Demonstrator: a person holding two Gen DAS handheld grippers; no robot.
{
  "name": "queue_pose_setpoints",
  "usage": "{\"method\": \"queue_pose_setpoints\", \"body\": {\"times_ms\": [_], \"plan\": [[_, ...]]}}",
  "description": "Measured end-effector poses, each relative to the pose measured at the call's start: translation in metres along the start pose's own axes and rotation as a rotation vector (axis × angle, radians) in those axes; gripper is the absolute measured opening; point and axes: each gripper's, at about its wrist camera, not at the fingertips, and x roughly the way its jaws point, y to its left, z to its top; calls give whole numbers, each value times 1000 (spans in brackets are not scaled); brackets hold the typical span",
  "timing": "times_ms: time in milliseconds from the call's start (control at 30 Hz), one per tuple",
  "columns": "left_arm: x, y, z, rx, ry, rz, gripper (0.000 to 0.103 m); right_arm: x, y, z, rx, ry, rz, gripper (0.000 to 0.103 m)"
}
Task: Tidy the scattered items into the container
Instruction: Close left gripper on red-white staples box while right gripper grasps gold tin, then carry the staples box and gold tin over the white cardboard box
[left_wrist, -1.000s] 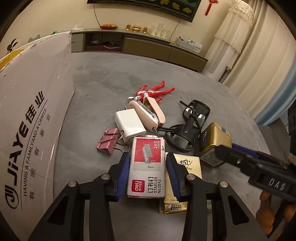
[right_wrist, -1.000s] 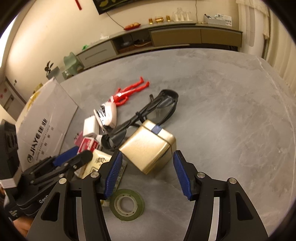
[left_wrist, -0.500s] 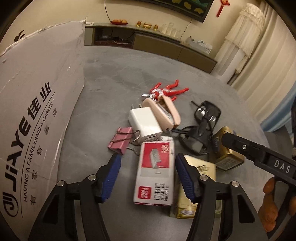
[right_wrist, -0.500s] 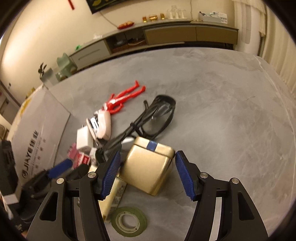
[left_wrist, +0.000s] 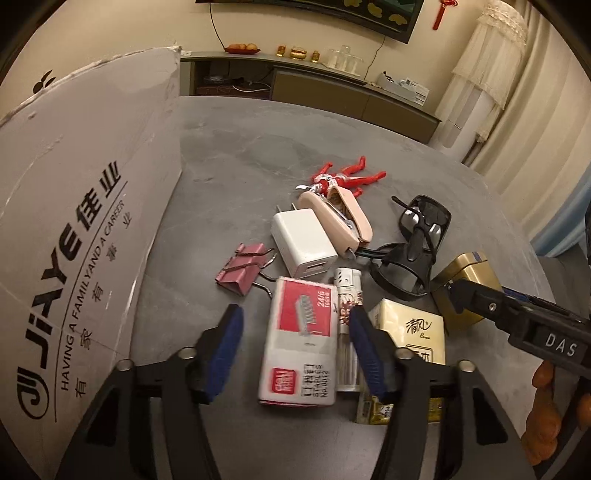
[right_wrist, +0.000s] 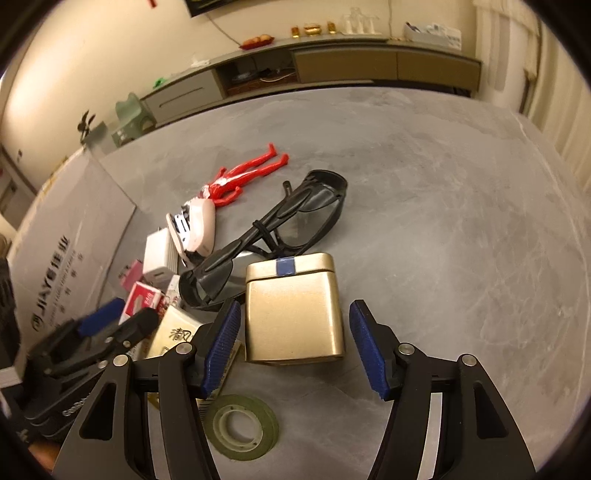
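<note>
Now both claws wide open, nothing held.
L claw (left_wrist: 295, 347) straddles staples box (left_wrist: 301, 343); R claw (right_wrist: 295, 343) straddles gold tin (right_wrist: 293, 314).

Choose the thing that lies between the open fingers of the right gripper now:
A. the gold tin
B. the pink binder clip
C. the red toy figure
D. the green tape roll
A: in the right wrist view the gold tin sits on the table between the two blue pads of the open right gripper, with a gap on each side; the tape roll lies nearer the camera, below the left finger.
</note>
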Motion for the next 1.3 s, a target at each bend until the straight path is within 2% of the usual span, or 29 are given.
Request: {"method": "queue_pose_setpoints", "body": {"times_ms": [100, 133, 200, 433, 500, 633, 700, 800, 867, 1000, 1300], "plan": [[1, -4, -2, 47, -4, 0, 61, 2, -1, -3, -3, 10, 3, 64], [0, -5, -2, 48, -2, -13, 50, 1, -3, -3, 7, 13, 9, 58], [-1, -5, -1, 44, 0, -22, 40, -1, -4, -4, 11, 15, 5, 54], [-10, -5, -3, 42, 3, -13, 40, -5, -6, -6, 37, 36, 38, 54], [-12, -3, -5, 49, 4, 20, 41, -6, -7, -6, 42, 41, 37, 54], [-8, -3, -12, 98, 24, 50, 50, -8, -6, -6, 35, 38, 19, 54], [-5, -11, -13, 147, 30, 86, 51, -7, -5, -7, 27, 31, 7, 55], [-2, -16, -14, 166, 22, 112, 51, -7, -2, -8, 0, 24, -8, 54], [-2, -15, -14, 160, 10, 113, 39, -8, -2, -9, 4, 23, 8, 53], [-10, -10, -14, 113, 0, 71, 39, -15, -2, -9, 11, 10, 31, 53], [-55, -21, -8, 104, -73, 31, 39, -38, 2, -19, 7, -16, 84, 52]]}}
